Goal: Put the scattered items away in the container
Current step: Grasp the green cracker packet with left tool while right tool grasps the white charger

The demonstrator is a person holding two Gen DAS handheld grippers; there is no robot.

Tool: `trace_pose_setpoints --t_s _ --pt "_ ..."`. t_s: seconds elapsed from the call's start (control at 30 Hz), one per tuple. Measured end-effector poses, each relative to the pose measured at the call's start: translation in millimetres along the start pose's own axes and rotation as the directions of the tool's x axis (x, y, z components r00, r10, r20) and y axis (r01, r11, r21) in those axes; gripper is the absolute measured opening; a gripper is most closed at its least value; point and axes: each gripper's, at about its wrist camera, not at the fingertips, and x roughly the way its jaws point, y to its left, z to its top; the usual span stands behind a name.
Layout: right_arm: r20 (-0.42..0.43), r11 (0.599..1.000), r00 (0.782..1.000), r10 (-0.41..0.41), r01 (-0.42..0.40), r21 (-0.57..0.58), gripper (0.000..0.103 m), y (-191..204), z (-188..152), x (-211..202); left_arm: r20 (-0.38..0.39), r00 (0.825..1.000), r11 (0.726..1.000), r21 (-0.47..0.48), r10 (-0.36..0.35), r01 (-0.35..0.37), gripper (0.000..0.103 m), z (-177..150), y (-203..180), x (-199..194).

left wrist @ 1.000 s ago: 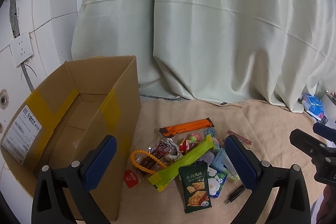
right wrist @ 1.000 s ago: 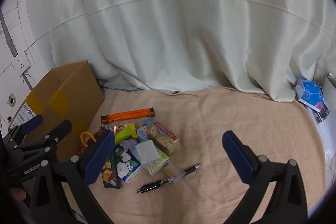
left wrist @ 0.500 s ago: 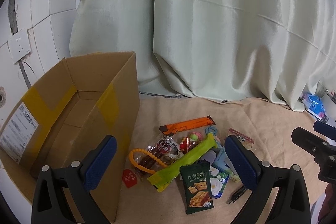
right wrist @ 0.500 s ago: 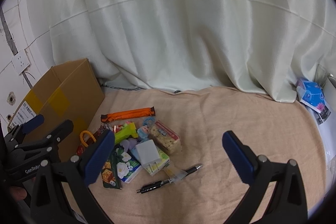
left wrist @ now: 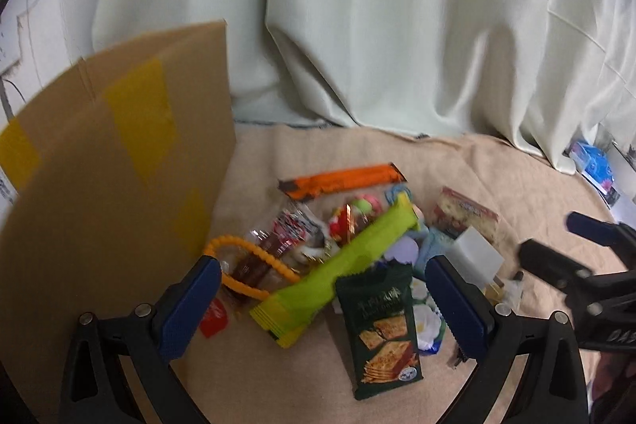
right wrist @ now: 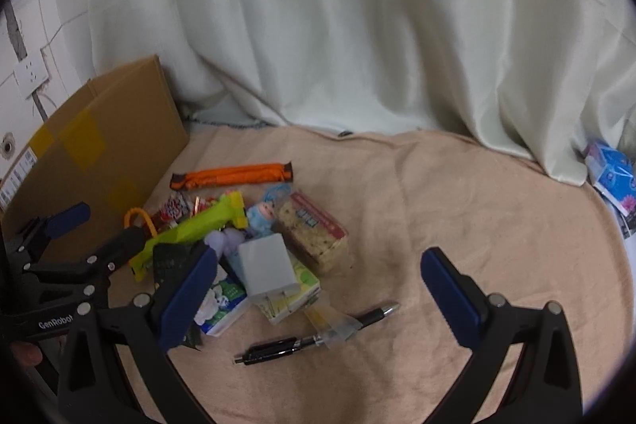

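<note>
Both grippers, left gripper (left wrist: 322, 304) and right gripper (right wrist: 314, 295), stand wide-jawed and empty: nearest between the left jaws, the light, crinkly, probably slippery cracker packet (left wrist: 383, 324) suits an edge pinch; cardboard box (left wrist: 107, 169) lies beyond the left-hand jaw.

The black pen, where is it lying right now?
In the right wrist view the black pen lies on the beige cloth, nearest the camera, just right of the white box.
</note>
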Motion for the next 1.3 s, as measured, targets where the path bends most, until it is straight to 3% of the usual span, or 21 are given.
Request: trace_pose_setpoints --t_s 0.13,0.4,0.6,0.67,0.73,0.8,0.9,1.07,1.3 --pt "-0.025 0.999 1.0 0.014 -0.015 -0.039 0.103 6 -9 17 -0.026 0.999 1.0 0.0 0.03 -0.03 0.102 -13 -3 11" --pt "-0.021 0.996 0.999 0.042 -0.043 -0.081 0.103 -5 -3 21 -0.059 0.998 1.0 0.003 0.026 -0.026 0.102 -28 -14 25" --pt "-0.008 0.995 0.995 0.097 -0.097 -0.028 0.103 -20 4 19 -0.093 0.995 0.999 -0.034 -0.026 0.022 0.101 -29 -15 36" --pt "-0.013 0.995 0.996 0.088 -0.088 -0.038 0.103 -20 3 20 -0.1 0.994 0.999 -0.026 -0.035 0.033 0.091 -31 -18 38" --pt "-0.018 0.994 0.995 0.097 -0.098 -0.044 0.103 -19 1 21 -0.103 0.994 0.999 0.004 -0.043 0.043 0.064 -33 -24 40" --pt "-0.03 0.993 0.994 0.104 -0.106 -0.05 0.103 -19 -1 24 -0.097 0.992 0.996 0.002 -0.086 0.087 0.049 -33 -26 38" --pt "-0.043 0.991 0.992 0.118 -0.12 -0.06 0.103 -18 -2 28 -0.086 0.993 0.995 0.043 -0.087 0.091 0.046 -34 -32 31" --pt "-0.047 0.983 0.986 0.161 -0.165 -0.085 0.103 -9 -3 31 -0.075 0.993 0.995 0.029 -0.093 0.096 0.045 -34 -22 18" --pt "-0.075 0.969 0.974 0.213 -0.221 -0.11 0.098 7 -4 41 -0.054 0.998 0.999 0.007 -0.04 0.041 0.045 -33 1 1"
